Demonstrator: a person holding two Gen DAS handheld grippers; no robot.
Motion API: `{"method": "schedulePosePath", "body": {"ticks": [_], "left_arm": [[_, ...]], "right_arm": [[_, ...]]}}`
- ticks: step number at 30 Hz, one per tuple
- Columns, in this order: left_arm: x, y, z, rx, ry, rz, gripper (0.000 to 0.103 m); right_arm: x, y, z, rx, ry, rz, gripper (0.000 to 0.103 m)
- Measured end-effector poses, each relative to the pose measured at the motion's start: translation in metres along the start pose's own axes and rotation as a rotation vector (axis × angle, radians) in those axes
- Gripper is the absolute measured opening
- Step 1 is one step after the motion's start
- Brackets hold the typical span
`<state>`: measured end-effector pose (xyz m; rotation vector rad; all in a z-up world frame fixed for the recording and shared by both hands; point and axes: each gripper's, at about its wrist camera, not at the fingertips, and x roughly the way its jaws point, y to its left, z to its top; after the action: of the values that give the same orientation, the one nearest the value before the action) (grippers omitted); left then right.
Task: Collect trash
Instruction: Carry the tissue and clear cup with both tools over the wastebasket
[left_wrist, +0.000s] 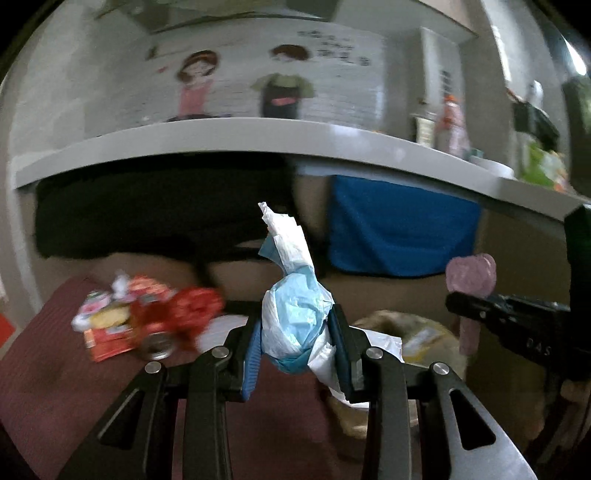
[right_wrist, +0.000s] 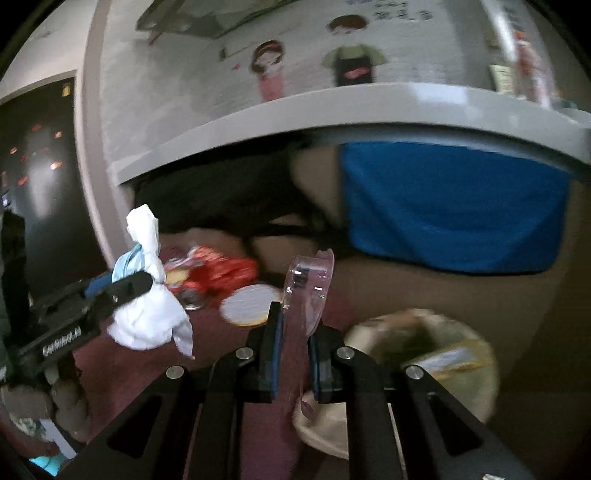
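Two grips: left gripper (left_wrist: 295, 341) jaws pinch crumpled blue-white tissue wad (left_wrist: 293, 317); right gripper (right_wrist: 295, 356) jaws pinch glossy pink plastic packet (right_wrist: 308, 291) upright between them.

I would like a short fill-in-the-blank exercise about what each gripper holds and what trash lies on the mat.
1. The left gripper is shut on a crumpled wad of white and light ____ paper.
2. The right gripper pinches a clear ____ plastic package.
3. The wrappers lying on the maroon mat are mostly ____.
4. The big cloth hanging below the grey counter is ____.

Missing words: blue; pink; red; blue
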<state>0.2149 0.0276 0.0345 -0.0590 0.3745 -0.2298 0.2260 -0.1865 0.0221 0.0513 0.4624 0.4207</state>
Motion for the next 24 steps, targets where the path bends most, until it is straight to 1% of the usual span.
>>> {"method": "schedulePosePath", "body": {"ticks": [1, 5, 9, 11, 15, 19, 24], "left_arm": [[0.005, -0.012, 0.001, 0.006, 0.003, -0.021, 0.035], [0.022, -0.046, 0.003, 0.024, 0.002, -0.066, 0.035], [0.037, -0.071, 0.003, 0.056, -0.013, -0.106, 0.035], [0.046, -0.082, 0.003, 0.082, -0.008, -0.112, 0.035], [0.065, -0.088, 0.002, 0.1, 0.007, -0.122, 0.035], [0.085, -0.087, -0.004, 0.078, 0.043, -0.139, 0.035], [0.106, -0.087, -0.012, 0.065, 0.075, -0.165, 0.035]], "right_arm": [[-0.006, -0.008, 0.0, 0.003, -0.006, -0.021, 0.011], [-0.023, -0.043, -0.004, 0.027, -0.017, -0.088, 0.011], [-0.031, -0.068, -0.005, 0.058, -0.032, -0.118, 0.011], [-0.03, -0.076, -0.006, 0.063, -0.034, -0.126, 0.011], [-0.024, -0.087, -0.009, 0.064, -0.038, -0.148, 0.011], [-0.015, -0.102, -0.013, 0.104, -0.035, -0.137, 0.011], [0.002, -0.112, -0.016, 0.113, -0.01, -0.135, 0.011]]}}
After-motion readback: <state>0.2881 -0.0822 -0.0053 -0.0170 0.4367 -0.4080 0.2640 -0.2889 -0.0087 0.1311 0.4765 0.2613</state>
